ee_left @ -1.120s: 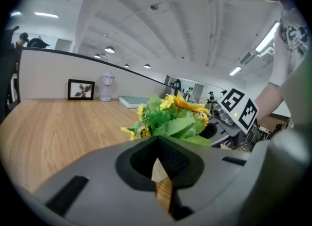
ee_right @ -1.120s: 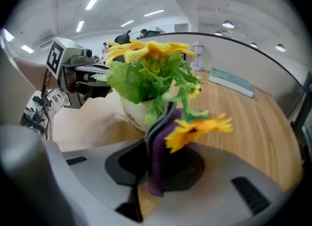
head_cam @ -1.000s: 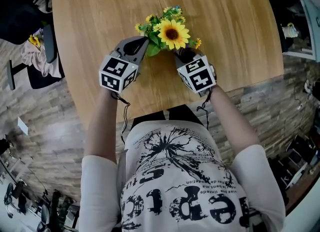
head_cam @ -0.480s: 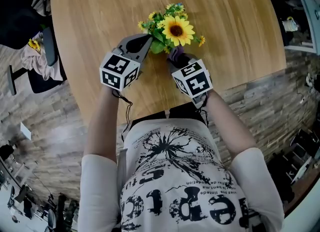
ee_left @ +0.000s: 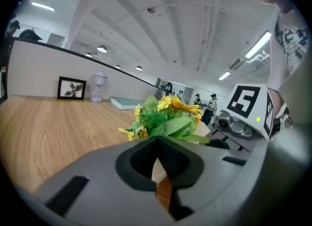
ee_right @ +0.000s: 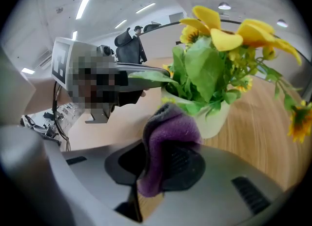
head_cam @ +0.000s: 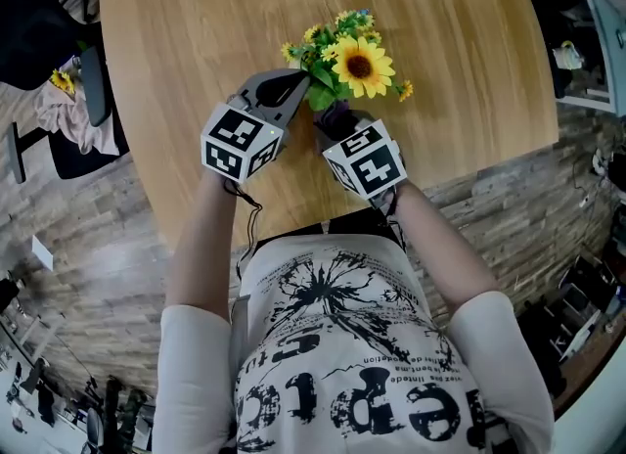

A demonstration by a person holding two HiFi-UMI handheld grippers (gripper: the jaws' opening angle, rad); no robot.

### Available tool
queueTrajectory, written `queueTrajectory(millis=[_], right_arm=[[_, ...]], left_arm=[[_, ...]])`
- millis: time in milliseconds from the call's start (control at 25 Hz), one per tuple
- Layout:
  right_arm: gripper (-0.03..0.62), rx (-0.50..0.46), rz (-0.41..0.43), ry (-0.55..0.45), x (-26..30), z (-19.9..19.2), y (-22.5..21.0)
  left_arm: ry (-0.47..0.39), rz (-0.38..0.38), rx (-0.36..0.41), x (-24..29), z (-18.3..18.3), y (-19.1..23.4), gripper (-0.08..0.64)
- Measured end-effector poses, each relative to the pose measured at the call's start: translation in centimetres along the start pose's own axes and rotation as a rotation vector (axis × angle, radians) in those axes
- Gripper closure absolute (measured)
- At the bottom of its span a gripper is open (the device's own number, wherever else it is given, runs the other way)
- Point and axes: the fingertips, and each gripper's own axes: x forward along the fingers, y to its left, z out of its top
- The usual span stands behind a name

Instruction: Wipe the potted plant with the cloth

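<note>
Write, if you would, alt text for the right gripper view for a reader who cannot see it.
The right gripper is shut on a bunched purple cloth, close in front of a white pot of sunflowers and green leaves standing on a wooden table. The left gripper reaches in from the left to a long leaf.

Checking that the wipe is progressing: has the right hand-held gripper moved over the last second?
Yes. In the head view the right hand-held gripper has slid left: it sat right of the sunflower, and now sits straight below it.
</note>
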Motion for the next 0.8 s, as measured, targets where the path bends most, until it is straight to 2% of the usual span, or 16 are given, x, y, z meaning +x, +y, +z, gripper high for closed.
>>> queueTrajectory(millis=[320,440,600,800], right_arm=[[0.512,-0.085,0.115,-0.002,1.5,1.6,3.6],[0.512,-0.094,0.11,-0.002,1.8,1.7,3.9],[0.515,-0.058,0.118,0.002,1.1,1.2,3.5],[0.515,-0.045,0.101,0.029,-0.6,-0.3,2.4]], left_arm=[[-0.011,-0.038,-0.036,-0.1,0.1,0.0,0.558],[-0.006,-0.044,-0.041,-0.2,0.0,0.0,0.558],[-0.009,-0.044,-0.052,-0.3,-0.2,0.1,0.557],[0.002,-0.021,-0.027,-0.4,-0.4,0.2,0.558]])
